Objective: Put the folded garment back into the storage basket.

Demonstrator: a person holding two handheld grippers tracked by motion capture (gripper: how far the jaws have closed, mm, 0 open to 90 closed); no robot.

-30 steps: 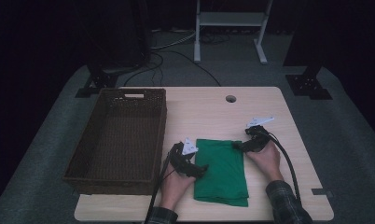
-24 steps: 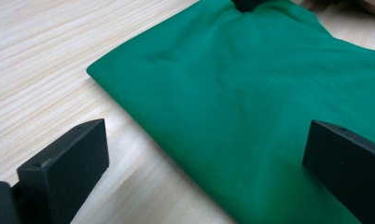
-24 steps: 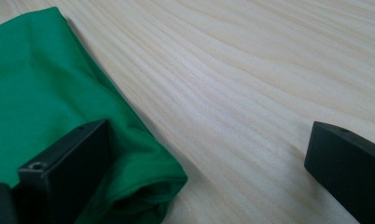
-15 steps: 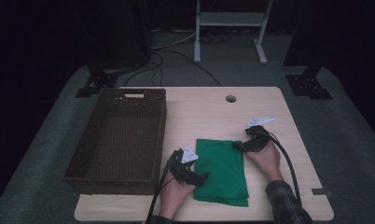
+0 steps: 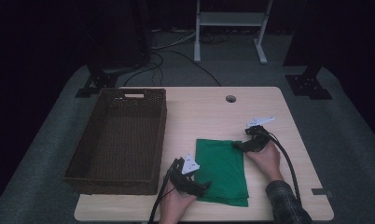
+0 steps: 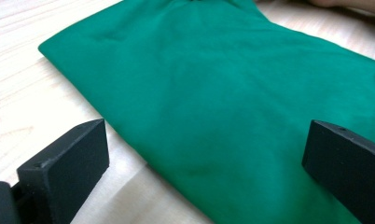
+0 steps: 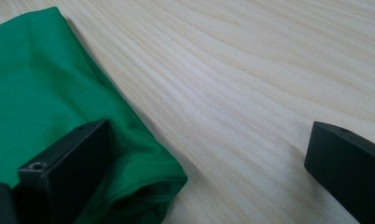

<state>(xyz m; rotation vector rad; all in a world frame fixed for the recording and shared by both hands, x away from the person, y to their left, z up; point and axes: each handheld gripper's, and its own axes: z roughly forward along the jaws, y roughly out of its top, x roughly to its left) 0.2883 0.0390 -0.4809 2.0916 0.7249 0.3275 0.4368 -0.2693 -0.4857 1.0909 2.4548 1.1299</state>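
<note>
Light wooden table, with a brown wicker basket along its left side and a folded green cloth flat on the near-centre part, just right of the basket and apart from it. The cloth's long axis runs roughly from the person away toward the far edge, tilted slightly, so its short edges are near and far and its long edges face left and right. Left gripper sits at the cloth's near left corner, low over the table; in the left gripper view its jaws stand wide apart, unclenched, holding nothing, one over bare wood and the other over the cloth, with the folded long edge running between them. Right gripper is at the far right corner; in the right gripper view its jaws are likewise spread wide and grasp nothing, one jaw resting at or just above the cloth beside the rolled corner fold, the other well off over bare table. So each gripper straddles a diagonal corner, and the cloth lies between both hands. Judgement: the coming move looks like pinching these two corners, and both grippers are equally close to their own corner; the basket lies leftward, nearer the left gripper.
</note>
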